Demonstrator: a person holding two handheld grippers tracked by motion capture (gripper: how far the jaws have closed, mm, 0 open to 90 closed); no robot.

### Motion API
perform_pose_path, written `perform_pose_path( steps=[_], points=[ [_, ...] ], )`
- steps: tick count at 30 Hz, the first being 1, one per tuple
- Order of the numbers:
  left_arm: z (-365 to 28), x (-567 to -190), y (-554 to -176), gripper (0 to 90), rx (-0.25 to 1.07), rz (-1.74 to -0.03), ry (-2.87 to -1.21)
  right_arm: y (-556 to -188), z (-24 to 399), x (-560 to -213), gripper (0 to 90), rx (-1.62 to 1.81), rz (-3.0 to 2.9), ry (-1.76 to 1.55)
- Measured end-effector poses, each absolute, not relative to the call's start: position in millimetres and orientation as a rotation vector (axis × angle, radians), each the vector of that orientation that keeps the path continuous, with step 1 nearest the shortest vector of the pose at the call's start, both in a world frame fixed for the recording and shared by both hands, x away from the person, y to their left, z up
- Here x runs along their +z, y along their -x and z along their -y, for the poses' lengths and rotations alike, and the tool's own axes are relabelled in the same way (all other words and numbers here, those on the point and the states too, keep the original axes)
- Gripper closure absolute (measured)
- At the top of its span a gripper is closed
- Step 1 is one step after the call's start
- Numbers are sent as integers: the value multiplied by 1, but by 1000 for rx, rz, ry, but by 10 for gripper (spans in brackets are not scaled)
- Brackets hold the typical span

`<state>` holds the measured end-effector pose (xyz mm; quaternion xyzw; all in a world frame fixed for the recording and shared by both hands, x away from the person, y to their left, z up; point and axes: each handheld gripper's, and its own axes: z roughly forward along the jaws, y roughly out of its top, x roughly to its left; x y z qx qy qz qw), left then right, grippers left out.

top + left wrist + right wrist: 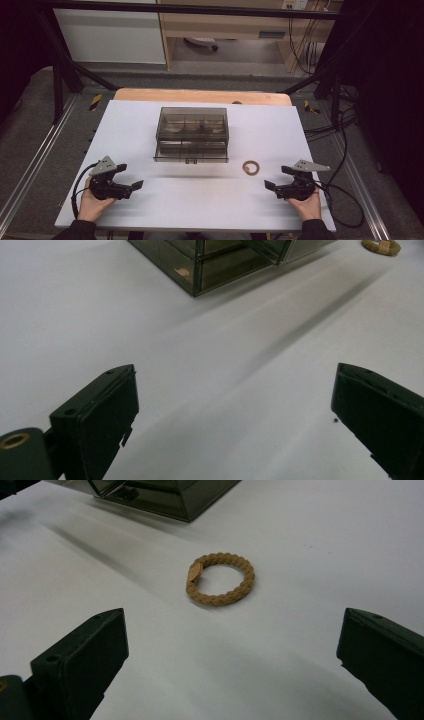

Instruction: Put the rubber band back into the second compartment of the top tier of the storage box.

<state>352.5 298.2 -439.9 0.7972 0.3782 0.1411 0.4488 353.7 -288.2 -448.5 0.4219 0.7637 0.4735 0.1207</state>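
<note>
Both hands sit low at the near edge of the white table (150,210) — left gripper (131,176) and right gripper (274,178), jaws spread wide, holding nothing. Just past the right one lies a tan braided ring (251,167), then the smoky clear plastic drawer box (192,133).

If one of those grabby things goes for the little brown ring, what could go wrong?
1. The braided ring lies flat on the smooth white table, so the right gripper, now wide open, might just push it along and not pinch it.
2. The smoky plastic drawer box stands close beside the ring. A gripper swinging in carelessly might bump it.
3. The ring looks soft, so a hard squeeze may squash it out of shape.
</note>
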Motion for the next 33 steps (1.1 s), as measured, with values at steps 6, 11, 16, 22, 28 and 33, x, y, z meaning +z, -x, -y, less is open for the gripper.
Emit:
perform_pose_path(
  steps=[6,11,16,22,28,33],
  points=[
    [-298,-440,-353,46,346,-938,-1976,-356,286,-448,7,1365,-2235,-1230],
    [-298,-441,-353,46,342,-937,-1979,-358,283,-448,7,1348,-2240,-1221],
    [-298,-441,-353,47,345,-941,-1979,-360,279,-448,7,1331,-2241,-1229],
    [-299,-441,-353,48,350,-947,-1971,-363,276,-448,7,1314,-2239,-1235],
    [-300,-441,-353,48,351,-956,-1969,-365,274,-447,7,1312,-2244,-1242],
    [-300,-441,-353,48,353,-958,-1967,-368,270,-445,7,1303,-2238,-1236]
  ],
)
